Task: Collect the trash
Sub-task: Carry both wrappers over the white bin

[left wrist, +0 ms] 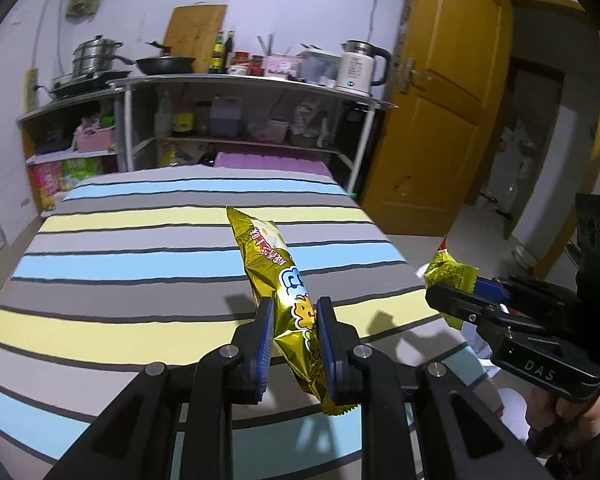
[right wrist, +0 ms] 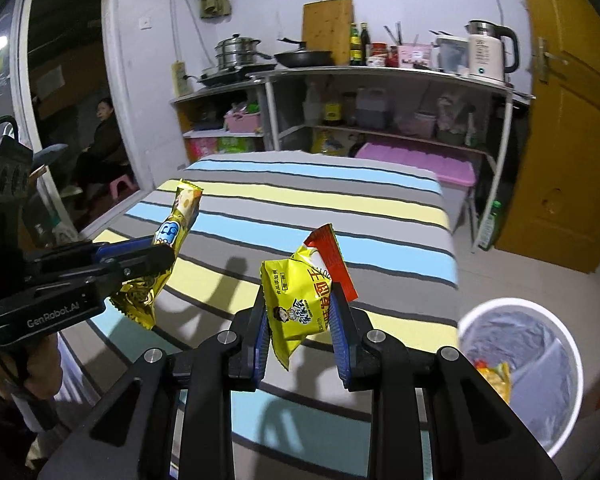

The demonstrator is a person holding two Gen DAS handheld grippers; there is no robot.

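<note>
Both tools are held level above the near part of the striped bed (left wrist: 140, 264), pointing toward its far end, the left tool (left wrist: 294, 322) over the middle of the near edge and the right tool (right wrist: 302, 318) over the near right corner. Part of the right hand (left wrist: 548, 408) shows under its handle.

Two wrappers are held, one per tool. The left tool is clenched on a long gold foil snack wrapper (left wrist: 284, 280); its blue pads (left wrist: 262, 340) press the wrapper's lower half, and the upper end projects forward above the bed. The right tool is clenched on a crumpled yellow noodle packet with a red flap (right wrist: 300, 300), held clear of the bed.

One white round bin with a grey liner (right wrist: 556, 360) stands on the floor beside the bed's near right corner. One more yellow wrapper (right wrist: 496, 380) lies inside it.
</note>
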